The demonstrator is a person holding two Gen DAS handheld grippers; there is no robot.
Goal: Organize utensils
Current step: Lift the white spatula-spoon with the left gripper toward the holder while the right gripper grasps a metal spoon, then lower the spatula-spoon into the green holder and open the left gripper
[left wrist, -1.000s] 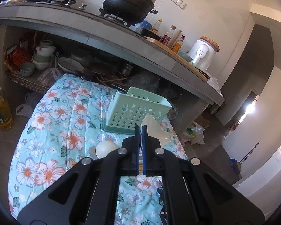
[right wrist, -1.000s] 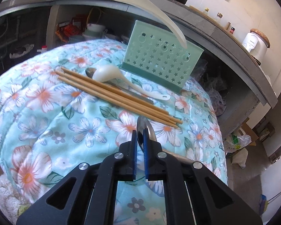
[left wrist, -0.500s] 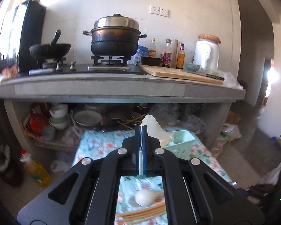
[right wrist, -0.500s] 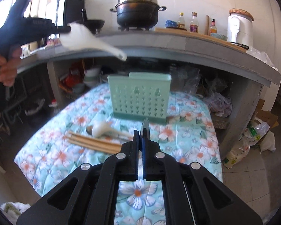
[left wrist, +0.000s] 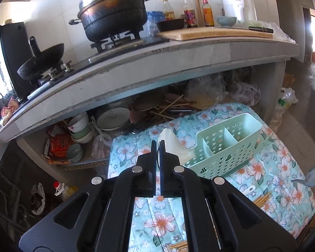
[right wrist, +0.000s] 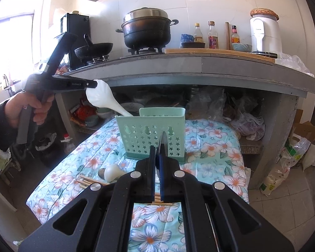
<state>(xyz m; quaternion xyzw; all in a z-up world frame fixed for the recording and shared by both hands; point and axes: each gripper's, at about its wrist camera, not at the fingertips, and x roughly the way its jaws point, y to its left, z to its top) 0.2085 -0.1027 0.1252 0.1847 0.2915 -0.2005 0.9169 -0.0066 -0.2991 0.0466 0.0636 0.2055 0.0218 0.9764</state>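
Two white spoons are seen: one (right wrist: pixel 103 98) is pinched by the left tool (right wrist: pixel 94 84), its handle dipping into the left end of the green caddy (right wrist: pixel 151 134); the other (right wrist: pixel 112 171) lies on the floral quilt (right wrist: pixel 212 147) beside a bundle of chopsticks (right wrist: pixel 88 181) at lower left. A metal spoon (right wrist: pixel 162 145) is clamped edge-on in the right tool (right wrist: pixel 156 157). In the left wrist view, three caddy compartments (left wrist: pixel 226 145) are counted. Open quilt remains right of the caddy.

Caddy (right wrist: pixel 151 134) behind chopsticks (right wrist: pixel 90 182) on quilt (right wrist: pixel 212 147) — pot (right wrist: pixel 147 30) above.
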